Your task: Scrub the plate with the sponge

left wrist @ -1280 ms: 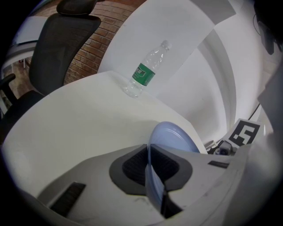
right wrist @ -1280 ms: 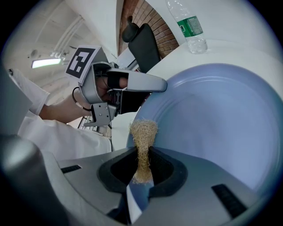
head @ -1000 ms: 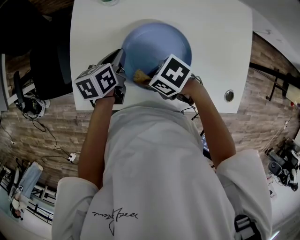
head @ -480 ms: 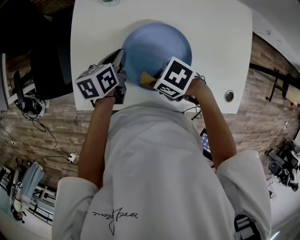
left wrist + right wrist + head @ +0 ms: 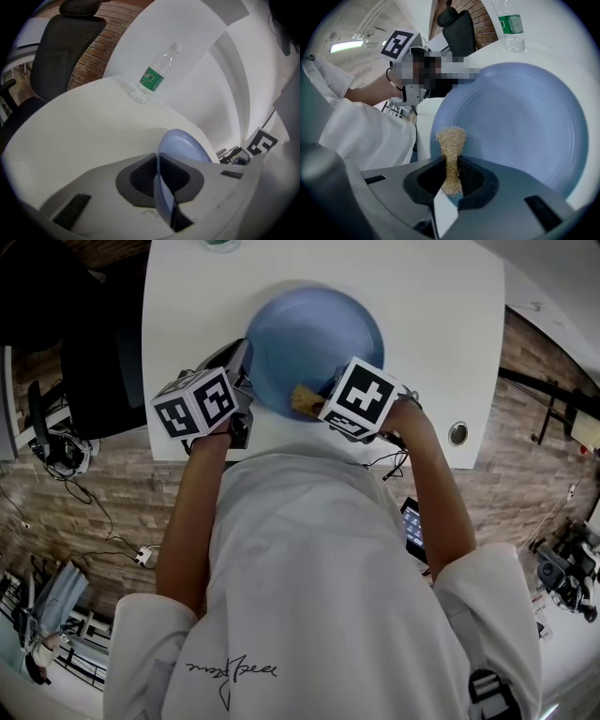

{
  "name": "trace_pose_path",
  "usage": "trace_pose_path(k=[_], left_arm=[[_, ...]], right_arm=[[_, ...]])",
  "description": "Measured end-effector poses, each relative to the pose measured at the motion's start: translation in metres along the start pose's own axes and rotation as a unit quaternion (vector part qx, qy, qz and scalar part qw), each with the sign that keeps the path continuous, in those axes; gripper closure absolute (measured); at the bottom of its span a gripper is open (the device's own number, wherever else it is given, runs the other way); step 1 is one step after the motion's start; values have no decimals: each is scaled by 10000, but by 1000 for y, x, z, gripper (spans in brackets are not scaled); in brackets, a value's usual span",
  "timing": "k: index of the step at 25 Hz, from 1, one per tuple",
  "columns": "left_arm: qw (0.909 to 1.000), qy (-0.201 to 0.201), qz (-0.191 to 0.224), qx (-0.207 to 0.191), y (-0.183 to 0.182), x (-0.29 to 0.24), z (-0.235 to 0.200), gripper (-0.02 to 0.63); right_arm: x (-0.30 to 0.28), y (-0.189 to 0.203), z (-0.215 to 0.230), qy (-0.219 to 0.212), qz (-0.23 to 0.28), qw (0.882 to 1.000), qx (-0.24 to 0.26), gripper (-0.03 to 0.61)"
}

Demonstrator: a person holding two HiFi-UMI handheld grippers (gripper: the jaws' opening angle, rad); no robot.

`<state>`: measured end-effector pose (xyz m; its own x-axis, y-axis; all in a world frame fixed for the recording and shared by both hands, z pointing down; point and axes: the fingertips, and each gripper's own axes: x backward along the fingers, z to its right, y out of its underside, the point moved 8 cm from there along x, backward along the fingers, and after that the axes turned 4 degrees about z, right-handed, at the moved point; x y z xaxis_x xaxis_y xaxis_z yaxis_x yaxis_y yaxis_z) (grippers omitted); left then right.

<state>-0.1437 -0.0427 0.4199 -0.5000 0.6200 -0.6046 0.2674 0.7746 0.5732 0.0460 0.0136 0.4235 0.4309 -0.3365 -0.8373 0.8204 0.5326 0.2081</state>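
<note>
A pale blue plate (image 5: 314, 338) lies on the white table (image 5: 431, 352), tilted up at its near left rim. My left gripper (image 5: 239, 381) is shut on that rim, and the plate's edge (image 5: 161, 187) runs between its pads. My right gripper (image 5: 314, 401) is shut on a tan fibrous sponge (image 5: 304, 399). The sponge (image 5: 451, 150) sticks up from the jaws against the plate's near inner face (image 5: 520, 122). In the right gripper view the left gripper's marker cube (image 5: 397, 44) shows beyond the plate.
A clear water bottle with a green label (image 5: 154, 75) stands at the table's far edge (image 5: 509, 23). A black office chair (image 5: 61, 47) is beside the table on the left. A round grommet (image 5: 457, 432) sits in the tabletop at the right. Cables lie on the floor.
My right gripper has slid to the right along the plate's near side with the sponge. The left gripper and the plate have stayed in place.
</note>
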Motion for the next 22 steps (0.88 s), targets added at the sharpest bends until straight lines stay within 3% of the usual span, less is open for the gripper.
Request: trace_pose_path(k=[22], left_arm=[[10000,42,-16,4,0,0,1,597]], right_arm=[[21,14,21,375,-573,9972,315,526]])
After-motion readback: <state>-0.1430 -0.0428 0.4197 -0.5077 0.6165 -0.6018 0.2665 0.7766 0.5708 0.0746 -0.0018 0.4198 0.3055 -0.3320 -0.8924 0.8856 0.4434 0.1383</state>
